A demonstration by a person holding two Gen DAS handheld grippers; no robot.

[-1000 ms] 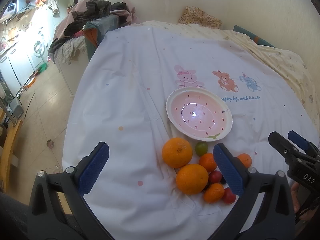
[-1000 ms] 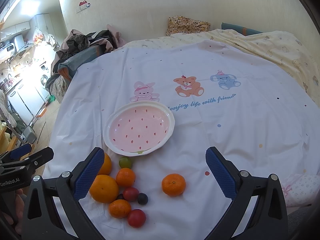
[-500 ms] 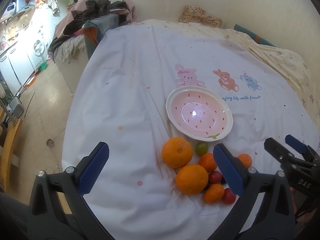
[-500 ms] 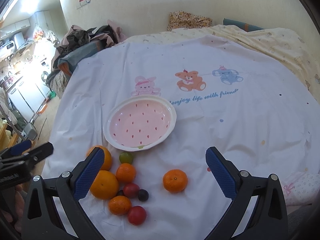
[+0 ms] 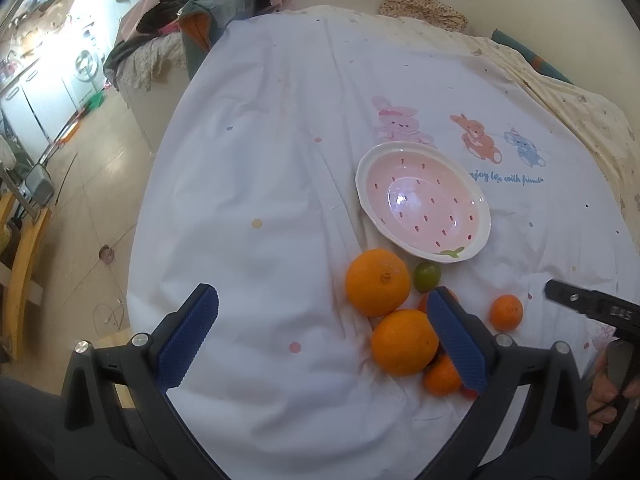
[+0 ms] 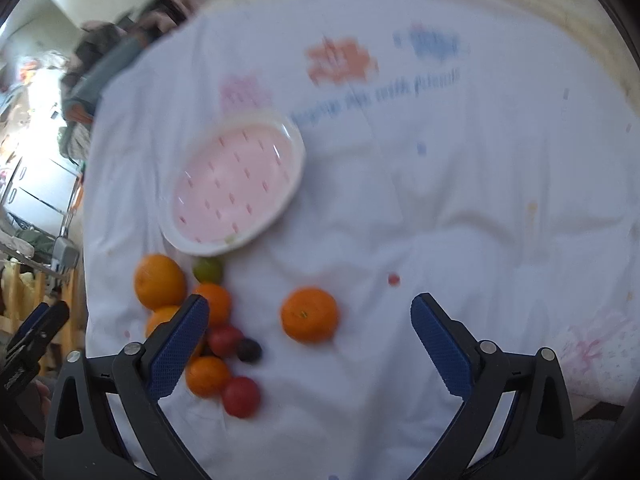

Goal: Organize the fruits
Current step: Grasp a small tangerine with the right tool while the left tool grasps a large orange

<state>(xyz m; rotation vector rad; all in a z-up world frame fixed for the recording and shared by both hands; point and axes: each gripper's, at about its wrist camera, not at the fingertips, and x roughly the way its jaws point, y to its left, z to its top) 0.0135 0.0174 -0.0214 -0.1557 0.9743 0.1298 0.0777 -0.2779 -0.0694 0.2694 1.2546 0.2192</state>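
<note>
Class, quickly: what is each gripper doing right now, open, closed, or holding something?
Left gripper: open, holding nothing.
Right gripper: open, its jaws have just been closing slightly, empty, with the lone orange ahead between them.

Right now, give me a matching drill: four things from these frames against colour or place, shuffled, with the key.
Things:
1. bowl
2. lone mandarin
3. lime
4. right gripper

Descriptions:
A. green, just below the bowl's rim
B. pink inside with dark seed marks, no fruit in it
C. jaws wide, nothing between the pads, above the lone mandarin
D. orange, apart from the fruit pile, on the white cloth

Pairs: 1-B, 2-D, 3-A, 4-C
</note>
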